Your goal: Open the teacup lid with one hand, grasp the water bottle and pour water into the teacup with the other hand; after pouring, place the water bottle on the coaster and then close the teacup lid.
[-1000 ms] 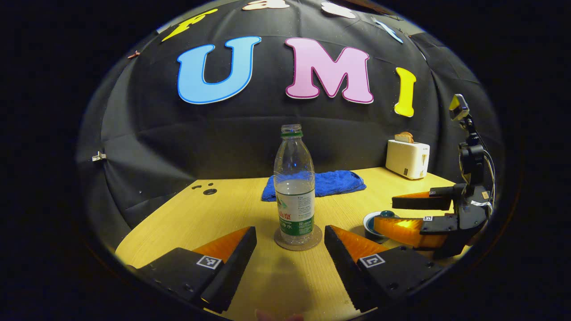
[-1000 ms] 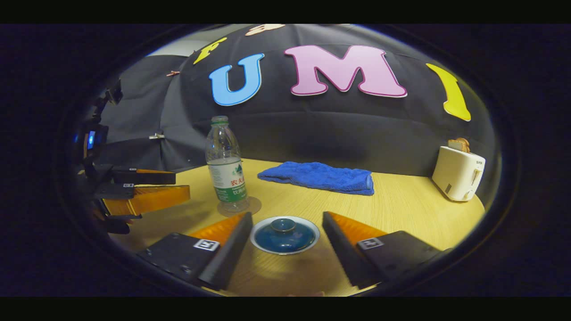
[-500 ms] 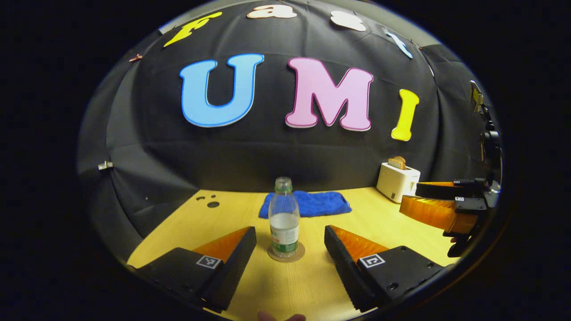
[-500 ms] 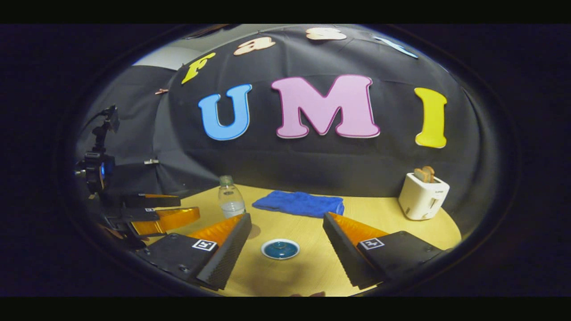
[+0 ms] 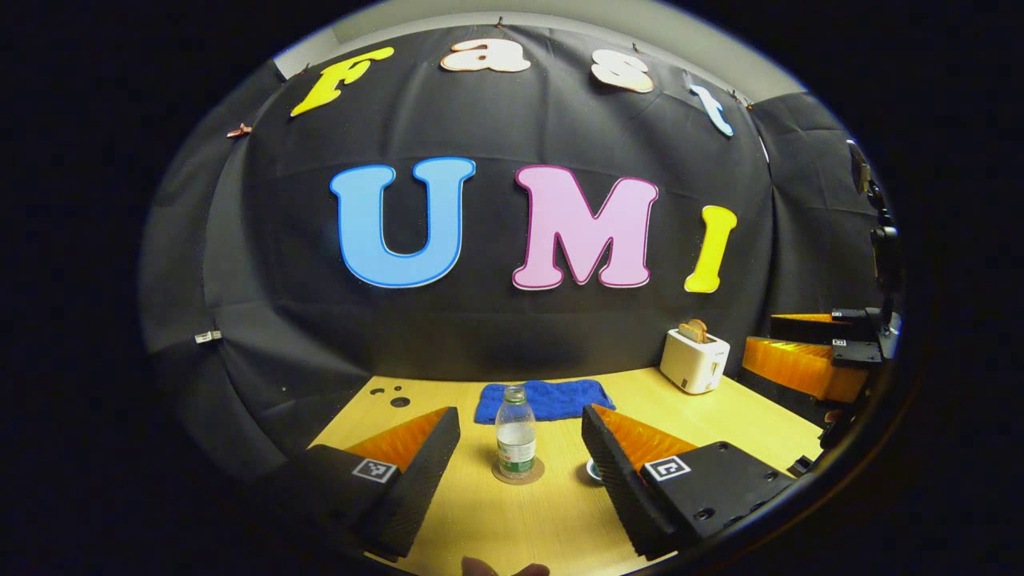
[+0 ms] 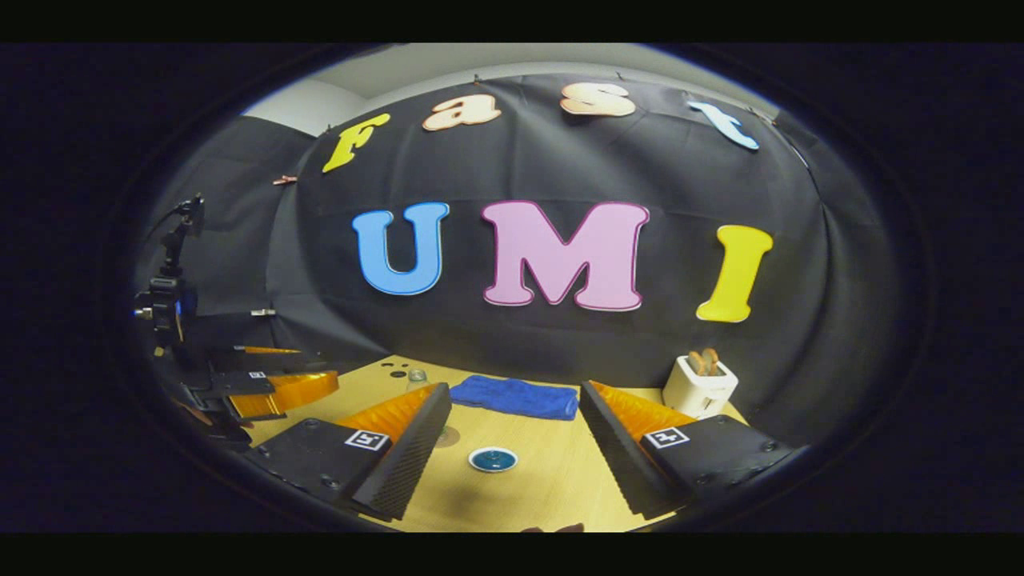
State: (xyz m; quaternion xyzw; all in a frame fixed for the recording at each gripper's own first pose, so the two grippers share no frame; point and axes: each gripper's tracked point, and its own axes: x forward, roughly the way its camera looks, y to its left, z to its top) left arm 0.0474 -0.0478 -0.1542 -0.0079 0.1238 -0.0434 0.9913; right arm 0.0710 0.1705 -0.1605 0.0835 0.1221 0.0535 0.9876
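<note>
We hold both grippers high above the table point(image 5: 520, 528), left gripper point(image 5: 520, 456) and right gripper point(image 6: 512, 436) with jaws spread, empty. The bottle point(image 5: 516, 444) stands on its coaster point(image 5: 518, 474); the lidded teacup point(image 6: 493, 459) sits at its 3 o'clock.

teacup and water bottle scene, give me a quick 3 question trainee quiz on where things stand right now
1. True or false: the water bottle stands upright on the coaster.
2. Multiple choice: the lid is (A) on the teacup, (B) held in the right tongs, (C) lying on the blue towel.
3. Fill in: the white appliance at the table's far right is a ____ with bread in it.

Key: 1 true; 2 A; 3 toaster. Both the right and the left tongs are open, well back from everything, holding nothing.
</note>
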